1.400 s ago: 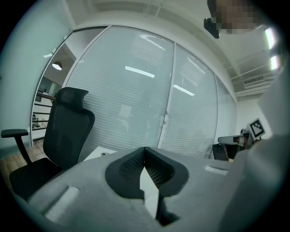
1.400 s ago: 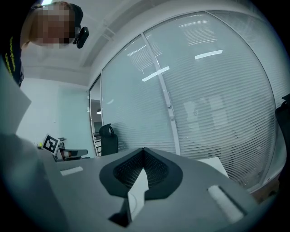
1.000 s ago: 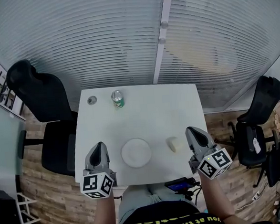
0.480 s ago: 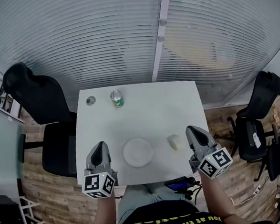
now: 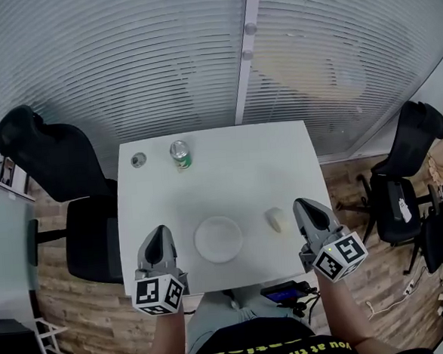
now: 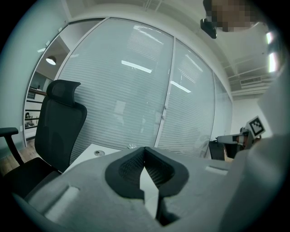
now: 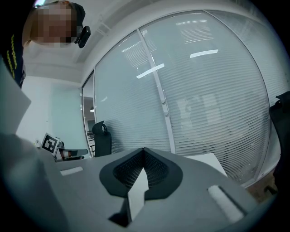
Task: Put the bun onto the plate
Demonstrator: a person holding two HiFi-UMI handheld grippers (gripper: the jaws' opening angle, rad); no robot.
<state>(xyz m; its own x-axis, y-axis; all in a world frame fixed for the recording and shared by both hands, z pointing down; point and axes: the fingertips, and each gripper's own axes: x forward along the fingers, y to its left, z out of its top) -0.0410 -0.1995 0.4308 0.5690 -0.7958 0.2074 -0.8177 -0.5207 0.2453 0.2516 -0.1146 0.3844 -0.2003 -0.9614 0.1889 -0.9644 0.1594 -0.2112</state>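
Observation:
A pale bun [image 5: 274, 219] lies on the white table [image 5: 229, 176], right of centre. Just left of it sits a round white plate [image 5: 218, 239] with nothing on it. My left gripper [image 5: 159, 232] hovers over the table's near left edge, left of the plate, with its jaws together and nothing between them. Over the near right edge, a little right of the bun and apart from it, my right gripper [image 5: 305, 205] is shut too and holds nothing. Both gripper views, left gripper [image 6: 145, 149] and right gripper [image 7: 144, 150], show the jaw tips meeting, and neither shows the bun or plate.
A green can [image 5: 180, 155] and a small round grey object [image 5: 138, 160] stand at the table's far left. Black office chairs flank the table, one left [image 5: 54, 161] and one right [image 5: 413, 159]. A glass wall with blinds runs behind. A dark device with cables [image 5: 284, 290] lies below the near edge.

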